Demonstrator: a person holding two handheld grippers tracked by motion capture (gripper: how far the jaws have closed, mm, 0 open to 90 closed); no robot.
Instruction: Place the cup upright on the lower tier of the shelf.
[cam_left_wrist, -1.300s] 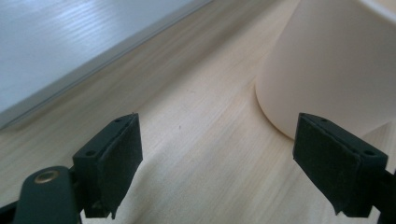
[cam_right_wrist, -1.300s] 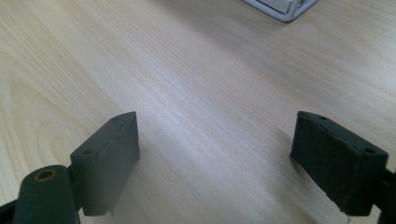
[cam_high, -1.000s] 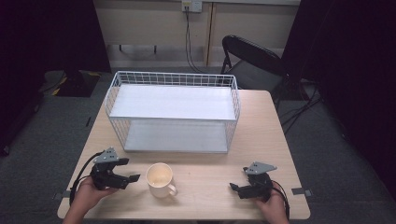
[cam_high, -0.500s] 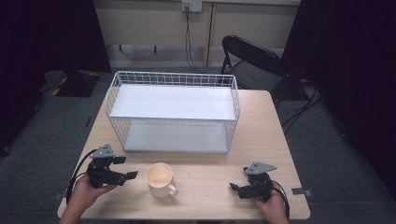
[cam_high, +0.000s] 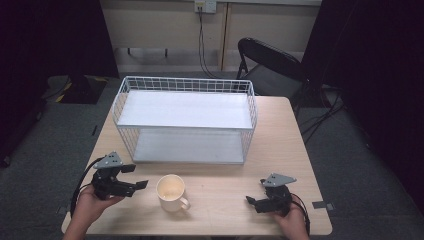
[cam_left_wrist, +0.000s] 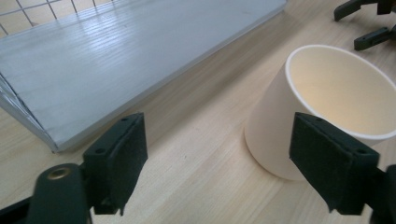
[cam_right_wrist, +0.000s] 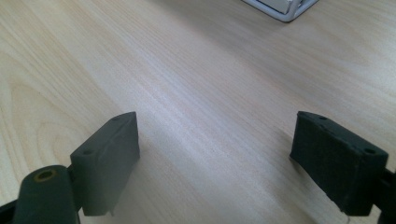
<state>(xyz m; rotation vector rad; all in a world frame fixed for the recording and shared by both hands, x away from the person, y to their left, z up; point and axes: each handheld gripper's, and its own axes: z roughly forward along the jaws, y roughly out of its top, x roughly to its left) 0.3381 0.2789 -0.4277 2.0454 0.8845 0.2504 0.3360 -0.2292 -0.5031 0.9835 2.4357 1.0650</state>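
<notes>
Clearly the risk sits with the left gripper (cam_high: 141, 184): its jaws stand wide and have just been narrowing a little, with nothing pressed between them, and the cup (cam_high: 171, 191) stands just to their right on the counter (cam_high: 295, 150). In the left gripper view the cup (cam_left_wrist: 327, 107) is off to one side, its wall right by the right-hand jaw rather than centred in the gap. Pushed ahead on this line, I judge that jaw would nudge the cup's side and slide or tip it instead of straddling the wall. The handle points toward the person's edge, so a shove could also spin the cup. Behind it stands the wire basket (cam_high: 186, 120), well apart from the cup. Farther right, the right gripper (cam_high: 253, 202) rests low over bare counter, jaws spread wide and empty, well apart from the cup.
</notes>
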